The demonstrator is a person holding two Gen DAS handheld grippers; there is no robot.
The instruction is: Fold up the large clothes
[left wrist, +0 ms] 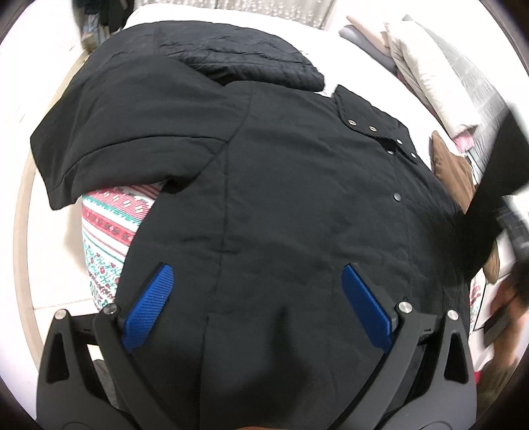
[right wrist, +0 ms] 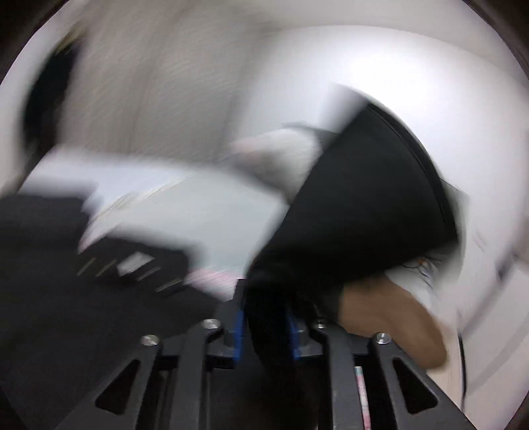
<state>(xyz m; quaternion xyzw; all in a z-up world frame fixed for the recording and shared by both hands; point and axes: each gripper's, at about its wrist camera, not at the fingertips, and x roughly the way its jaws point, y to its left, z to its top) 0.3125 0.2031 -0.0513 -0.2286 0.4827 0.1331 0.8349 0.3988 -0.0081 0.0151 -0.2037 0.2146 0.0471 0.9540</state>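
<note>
A large black padded jacket lies spread on a bed, its quilted collar at the far end and metal snaps down the right front. One sleeve is folded across at the left. My left gripper is open, its blue pads wide apart just above the jacket's lower part. My right gripper is shut on the jacket's other sleeve and holds it raised; this view is heavily blurred. The raised sleeve also shows at the right edge of the left wrist view.
A red, white and green patterned blanket shows under the jacket at the left. Folded pale clothes and pillows are stacked at the far right of the white bed. A brown cushion lies beside the jacket's right edge.
</note>
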